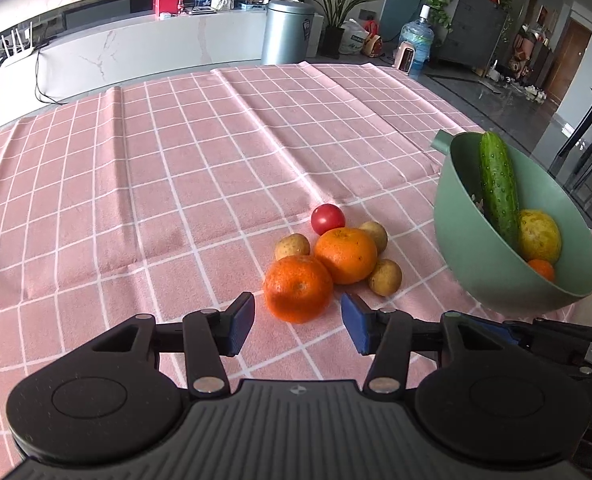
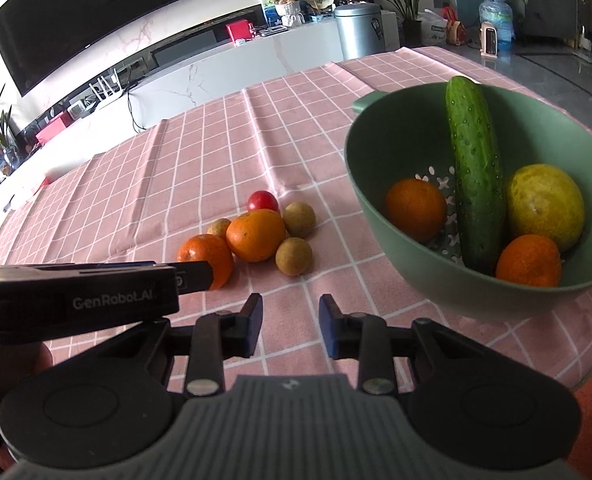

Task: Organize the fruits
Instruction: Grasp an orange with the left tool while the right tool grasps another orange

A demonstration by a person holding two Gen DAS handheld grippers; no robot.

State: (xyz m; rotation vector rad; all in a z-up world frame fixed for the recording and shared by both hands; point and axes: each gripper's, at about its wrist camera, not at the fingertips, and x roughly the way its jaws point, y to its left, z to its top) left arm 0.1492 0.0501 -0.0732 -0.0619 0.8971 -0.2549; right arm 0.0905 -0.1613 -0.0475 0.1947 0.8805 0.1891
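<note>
Left tongs released, pads either side of the near orange, not pressing it. Right tongs released with a narrow gap, nothing between, above bare pink checked cloth on the surface. Loose cluster just beyond: second orange, tomato, three small brown fruits, all touching or nearly so. Green colander bowl to the right, apart from the cluster, holding cucumber, yellow-green citrus, two oranges.
</note>
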